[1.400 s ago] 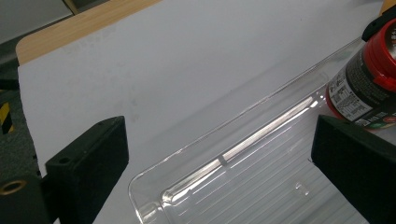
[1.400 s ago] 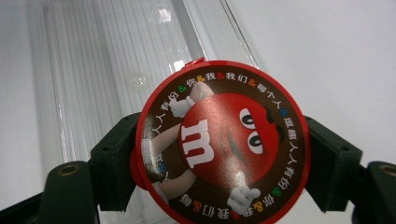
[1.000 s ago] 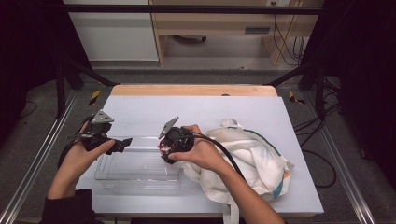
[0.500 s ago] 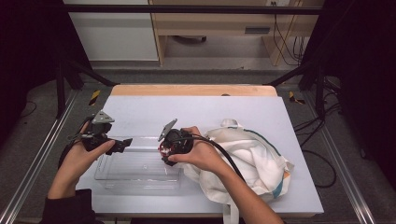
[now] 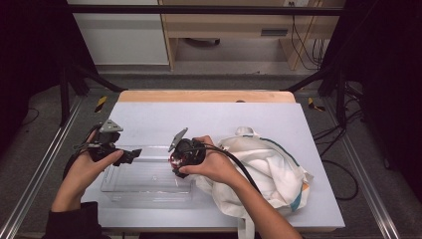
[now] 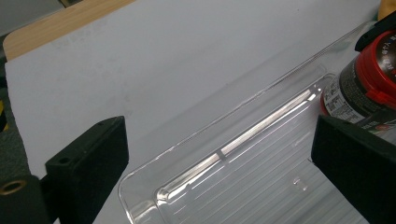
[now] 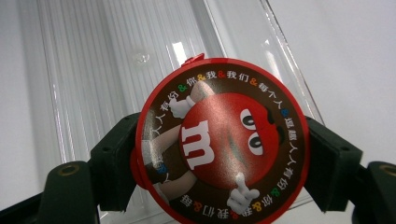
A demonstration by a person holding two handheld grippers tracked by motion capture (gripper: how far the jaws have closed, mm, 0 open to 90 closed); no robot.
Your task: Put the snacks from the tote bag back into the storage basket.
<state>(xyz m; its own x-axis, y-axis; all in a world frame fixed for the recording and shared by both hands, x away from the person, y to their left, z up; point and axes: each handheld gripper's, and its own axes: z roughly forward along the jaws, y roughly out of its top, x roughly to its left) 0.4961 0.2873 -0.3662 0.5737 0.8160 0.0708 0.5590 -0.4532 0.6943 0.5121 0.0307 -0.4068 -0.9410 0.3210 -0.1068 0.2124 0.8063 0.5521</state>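
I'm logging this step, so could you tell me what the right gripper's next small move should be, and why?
Probably lower and release: the right gripper is shut on the candy tub, held over the clear tray, while the left gripper stands open at the tray's edge.

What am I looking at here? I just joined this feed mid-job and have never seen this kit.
A person at a table works with a handheld two-jaw gripper in each hand. The high view looks down from above; the other two cameras ride on the grippers. The left gripper hangs open over a clear plastic tray. The right gripper is clamped on a candy tub with a red M&M lid, above the tray. A crumpled white cloth bag lies to the right.
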